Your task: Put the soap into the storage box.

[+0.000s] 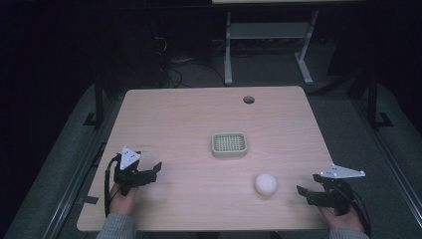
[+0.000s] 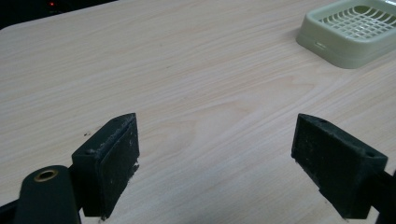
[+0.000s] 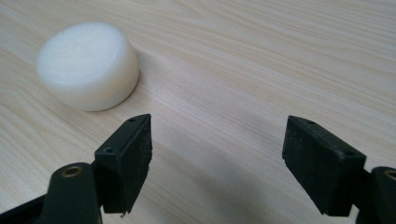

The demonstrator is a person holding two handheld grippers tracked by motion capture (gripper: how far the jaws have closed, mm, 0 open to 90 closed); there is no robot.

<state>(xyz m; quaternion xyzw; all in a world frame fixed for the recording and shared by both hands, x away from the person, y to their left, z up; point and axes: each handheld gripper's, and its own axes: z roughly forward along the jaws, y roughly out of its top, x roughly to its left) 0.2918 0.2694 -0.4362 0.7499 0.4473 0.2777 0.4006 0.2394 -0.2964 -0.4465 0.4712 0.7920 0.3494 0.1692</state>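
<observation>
A round white soap bar (image 1: 265, 184) lies on the wooden table (image 1: 189, 119), right of centre near the front. In the right gripper view the soap bar (image 3: 88, 65) sits at upper left, just beyond the left jaw. A pale green slotted soap dish (image 1: 229, 144) rests at the table's middle; the same soap dish (image 2: 355, 30) appears at upper right in the left gripper view. My left gripper (image 1: 155, 170) is held open near the front left edge, nothing between its jaws. My right gripper (image 1: 308, 184) is open at the front right, a short way right of the soap.
A dark round hole (image 1: 248, 99) marks the table's far side. Beyond the table stands a white desk frame (image 1: 268, 45) on a dark floor with cables. Black stands flank the table on both sides.
</observation>
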